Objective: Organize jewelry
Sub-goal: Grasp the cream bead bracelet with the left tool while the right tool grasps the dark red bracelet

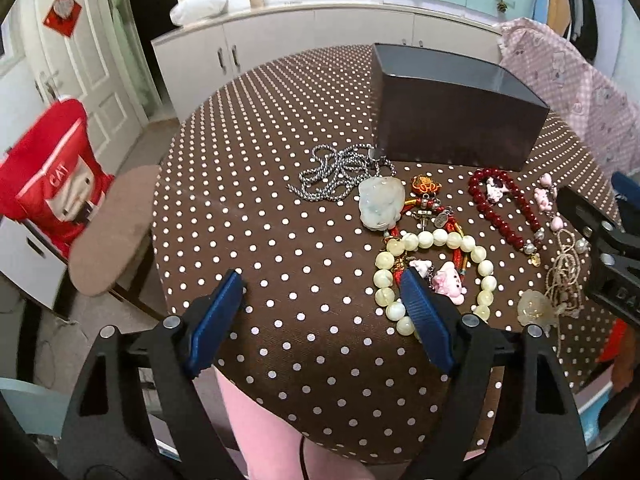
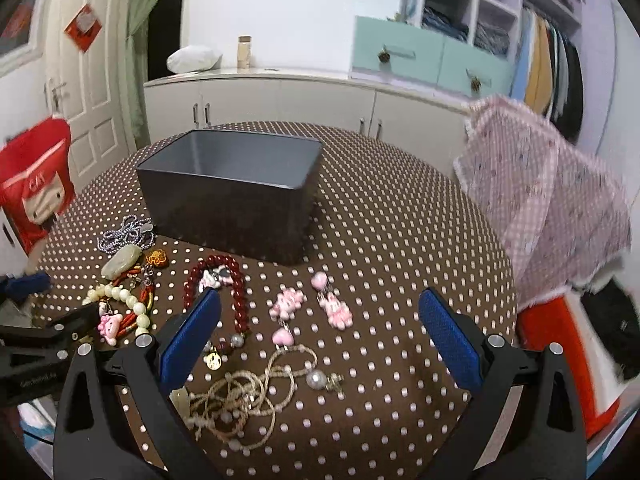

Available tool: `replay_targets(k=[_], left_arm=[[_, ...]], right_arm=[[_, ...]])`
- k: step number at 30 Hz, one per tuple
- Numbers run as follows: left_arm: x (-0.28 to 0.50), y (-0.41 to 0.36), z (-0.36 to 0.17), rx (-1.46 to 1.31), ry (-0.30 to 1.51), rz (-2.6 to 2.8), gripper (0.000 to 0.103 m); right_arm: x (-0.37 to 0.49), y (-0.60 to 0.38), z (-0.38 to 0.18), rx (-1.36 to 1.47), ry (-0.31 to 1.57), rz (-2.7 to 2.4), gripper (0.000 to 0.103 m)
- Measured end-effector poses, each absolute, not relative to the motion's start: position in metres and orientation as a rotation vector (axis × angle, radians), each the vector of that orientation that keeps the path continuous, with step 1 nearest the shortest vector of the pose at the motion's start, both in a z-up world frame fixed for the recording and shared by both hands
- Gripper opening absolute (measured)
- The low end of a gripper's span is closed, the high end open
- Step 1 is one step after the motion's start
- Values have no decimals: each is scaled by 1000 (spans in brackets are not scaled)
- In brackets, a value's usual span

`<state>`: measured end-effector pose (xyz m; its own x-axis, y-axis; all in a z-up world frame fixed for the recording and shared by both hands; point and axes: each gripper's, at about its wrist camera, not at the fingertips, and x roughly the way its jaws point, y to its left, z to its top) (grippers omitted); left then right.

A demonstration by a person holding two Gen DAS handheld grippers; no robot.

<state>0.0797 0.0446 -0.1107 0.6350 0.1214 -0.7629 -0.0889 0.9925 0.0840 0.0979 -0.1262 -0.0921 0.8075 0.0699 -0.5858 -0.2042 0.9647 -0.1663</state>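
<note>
The jewelry lies tangled on the dotted surface (image 1: 280, 208) before the empty dark box (image 2: 236, 184). Both the left claw (image 1: 320, 304) and right claw (image 2: 320, 332) gape empty (strands overlap), so 1 grab may drag neighbours.

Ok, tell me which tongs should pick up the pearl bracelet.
Left. The left tongs hang open right beside the pearl bracelet; the right tongs sit over the pink charms, farther off.

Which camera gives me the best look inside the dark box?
The right wrist view: it looks down past the rim of the dark box onto its inner walls. The left wrist view shows the dark box mostly from outside, with only a sliver of inner wall.
</note>
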Motion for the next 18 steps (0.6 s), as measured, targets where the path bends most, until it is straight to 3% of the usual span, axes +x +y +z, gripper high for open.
replay_targets(k=[2, 3, 4, 6, 7, 11, 13, 18], left_arm=[[77, 42, -111, 61, 861, 126, 80], [76, 41, -111, 63, 858, 113, 73], [75, 42, -110, 48, 857, 77, 57], [75, 43, -108, 20, 861, 21, 35], [76, 42, -108, 34, 861, 20, 30], [78, 48, -108, 19, 858, -8, 21], [82, 55, -107, -20, 862, -25, 12], [90, 68, -109, -81, 867, -84, 10]], right_arm=[[99, -118, -95, -286, 589, 174, 95], [100, -114, -97, -316, 577, 193, 95], [100, -111, -98, -339, 571, 207, 94], [103, -108, -100, -361, 572, 253, 81], [105, -108, -100, -355, 578, 280, 78], [116, -111, -102, -331, 624, 363, 54], [121, -111, -105, -312, 648, 414, 45], [130, -107, -112, -281, 712, 503, 21]])
